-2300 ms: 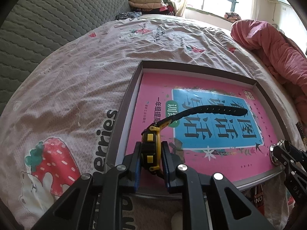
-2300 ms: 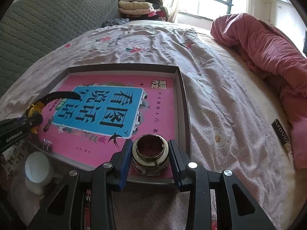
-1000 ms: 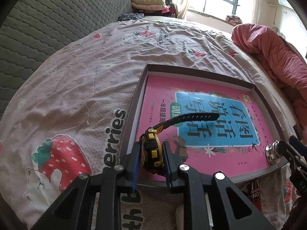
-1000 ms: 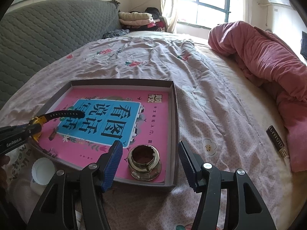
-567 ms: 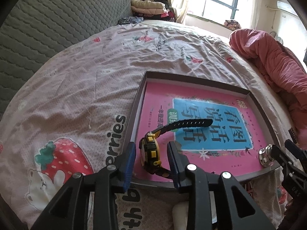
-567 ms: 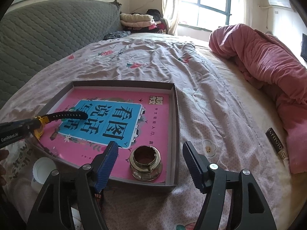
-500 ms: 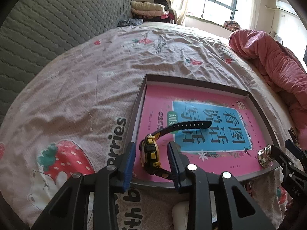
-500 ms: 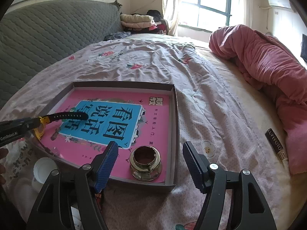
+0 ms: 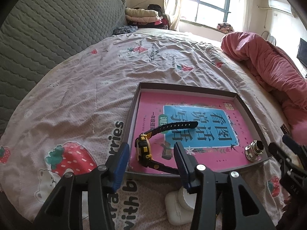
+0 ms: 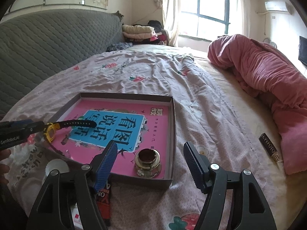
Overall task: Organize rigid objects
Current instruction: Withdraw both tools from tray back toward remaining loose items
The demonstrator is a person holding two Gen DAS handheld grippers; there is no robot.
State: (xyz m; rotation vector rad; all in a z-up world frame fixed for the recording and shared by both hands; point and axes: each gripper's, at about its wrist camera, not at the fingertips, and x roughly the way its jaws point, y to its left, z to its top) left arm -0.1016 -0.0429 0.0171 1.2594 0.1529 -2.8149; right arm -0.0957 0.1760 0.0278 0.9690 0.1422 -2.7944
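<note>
Both grippers, left [image 9: 151, 159] and right [image 10: 149, 161], are spreading off the watch [image 9: 144, 150] and brass cap [image 10: 147, 162] at the tray's [image 10: 173, 115] near edge, releasing, next needing another loose item

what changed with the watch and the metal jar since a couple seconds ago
Both were let go. The left hand-held gripper has just opened off the watch; the right hand-held gripper opened off the metal jar. Both backed away. Watch and jar stay in the tray, on the pink book.
</note>
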